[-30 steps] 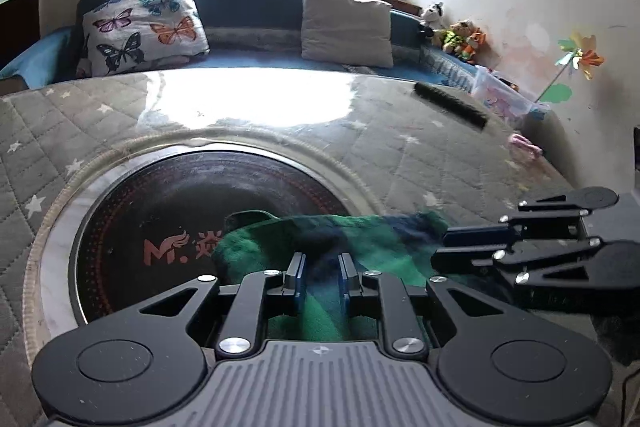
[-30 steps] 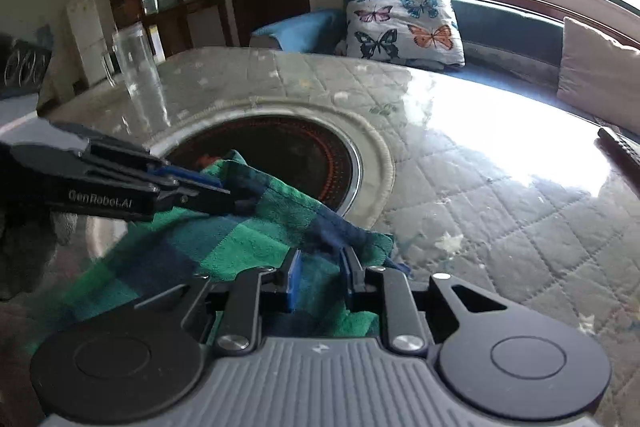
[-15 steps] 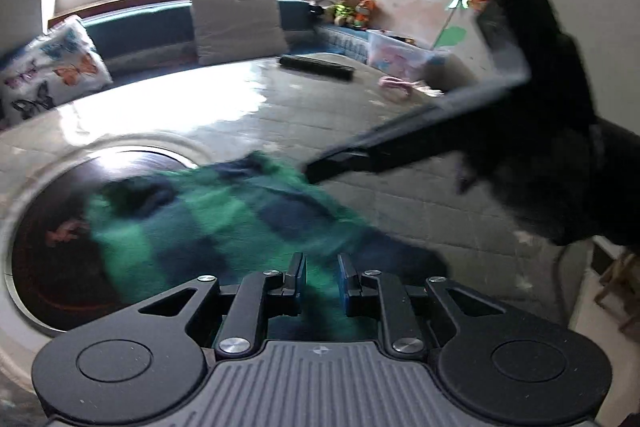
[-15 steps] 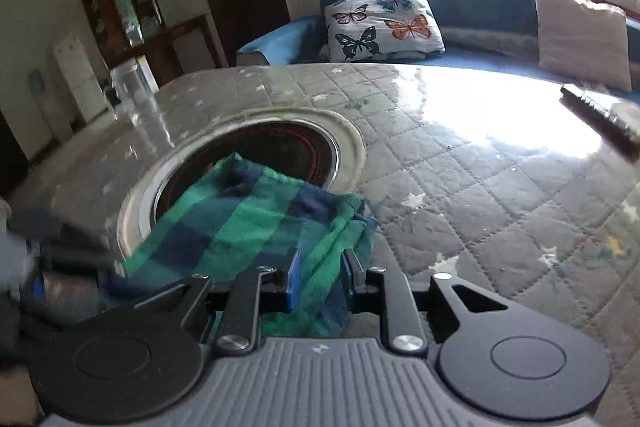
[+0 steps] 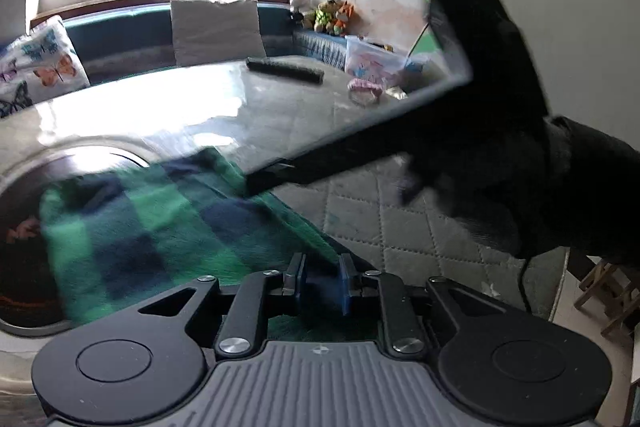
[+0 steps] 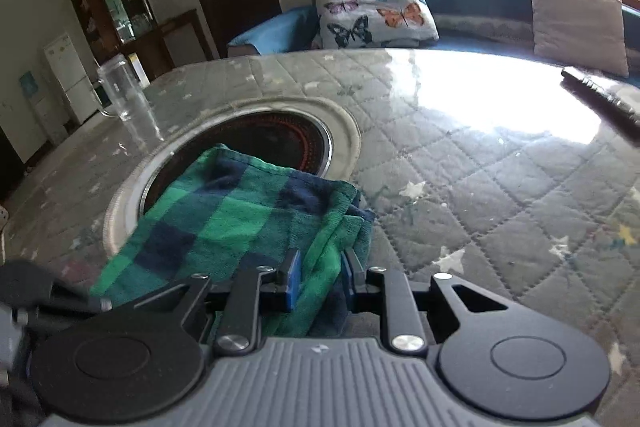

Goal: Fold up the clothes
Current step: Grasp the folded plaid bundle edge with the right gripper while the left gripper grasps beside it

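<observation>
While the green plaid cloth [image 6: 224,223] lies folded, half over the round burner [image 6: 280,143], right gripper [image 6: 319,277] pinches its bunched near edge; left gripper [image 5: 322,277] is narrowly parted, grip unclear; more folds likely left.

Your left tongs [image 5: 322,281] pinch the green plaid cloth [image 5: 160,223] on the quilted bench [image 5: 384,223]; your right tongs [image 5: 272,177] reach its far edge.
</observation>
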A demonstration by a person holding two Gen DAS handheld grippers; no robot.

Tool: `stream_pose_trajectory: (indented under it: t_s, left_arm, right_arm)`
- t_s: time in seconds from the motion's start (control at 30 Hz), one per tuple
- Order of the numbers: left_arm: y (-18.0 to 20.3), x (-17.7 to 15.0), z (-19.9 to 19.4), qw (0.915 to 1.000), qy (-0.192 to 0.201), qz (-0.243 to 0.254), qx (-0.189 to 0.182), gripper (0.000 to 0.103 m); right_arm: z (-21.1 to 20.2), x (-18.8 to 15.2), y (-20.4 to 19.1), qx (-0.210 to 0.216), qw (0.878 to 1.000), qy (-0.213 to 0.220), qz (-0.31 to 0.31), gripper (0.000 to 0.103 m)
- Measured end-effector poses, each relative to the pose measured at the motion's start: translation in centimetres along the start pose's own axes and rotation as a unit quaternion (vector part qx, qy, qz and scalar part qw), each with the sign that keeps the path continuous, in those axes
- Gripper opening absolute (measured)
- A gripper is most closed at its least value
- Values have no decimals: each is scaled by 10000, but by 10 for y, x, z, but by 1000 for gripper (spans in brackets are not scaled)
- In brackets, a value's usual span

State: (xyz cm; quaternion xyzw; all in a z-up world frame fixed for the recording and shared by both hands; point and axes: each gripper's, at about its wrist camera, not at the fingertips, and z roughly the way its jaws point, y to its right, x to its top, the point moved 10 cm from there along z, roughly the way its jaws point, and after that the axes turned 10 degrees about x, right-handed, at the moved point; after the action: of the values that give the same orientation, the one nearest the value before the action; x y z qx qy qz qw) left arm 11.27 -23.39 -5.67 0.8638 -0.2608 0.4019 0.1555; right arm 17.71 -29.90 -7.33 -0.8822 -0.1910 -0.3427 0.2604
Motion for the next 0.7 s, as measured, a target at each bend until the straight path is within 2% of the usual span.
stream_pose_trajectory:
  t_s: [0.13,0.23,0.4,0.57,0.7]
  left_arm:
    - [-18,-4,-28,9996,100,53,254,19]
    - [-35,-14,-39,9984,25,26,559,19]
    - [-44,-33,-49,9975,-97,-102,690,19]
    - [-43,-49,-35,9972,-274,-275,635,19]
    - [-43,-37,-48,9977,-49,-267,621,19]
  right_arm:
    - [-26,-12,-28,139,9993,48,-339,21]
    - [-40,-23,-52,278,9976,35,-640,21]
    - [-40,-46,-88,511,9919,-173,-1152,21]
    - [-20,-69,-77,142,9904,-607,-1231,21]
    - [-26,-60,-80,150,9907,-529,-1246,21]
